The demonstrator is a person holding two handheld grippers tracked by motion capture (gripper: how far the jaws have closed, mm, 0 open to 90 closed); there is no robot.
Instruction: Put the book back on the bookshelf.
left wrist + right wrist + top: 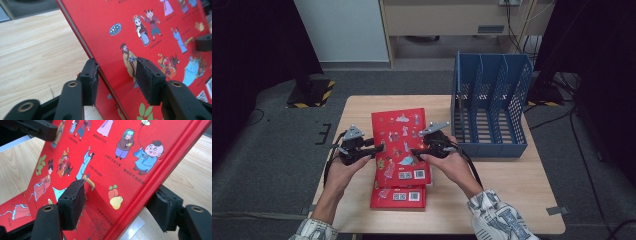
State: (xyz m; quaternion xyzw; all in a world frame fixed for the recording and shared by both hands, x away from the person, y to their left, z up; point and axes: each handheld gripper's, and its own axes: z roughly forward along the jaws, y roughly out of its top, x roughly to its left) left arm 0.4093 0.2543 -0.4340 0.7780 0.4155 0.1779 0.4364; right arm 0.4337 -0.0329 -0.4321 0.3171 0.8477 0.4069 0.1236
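Note:
A red picture book (399, 145) with cartoon figures on its cover is held tilted above the table, between both grippers. My left gripper (379, 148) clamps its left edge, one jaw on the cover and one underneath (117, 80). My right gripper (414, 152) clamps the right edge at the spine the same way (117, 205). A second red book (398, 196) lies flat on the table below the lifted one, with its near end showing. In the right gripper view its corner (15, 215) lies at lower left.
A blue mesh file rack (492, 105) with several upright slots stands at the table's right rear, close to the right hand. The wooden table (502, 190) has bare room at the front right and left rear. Dark floor surrounds it.

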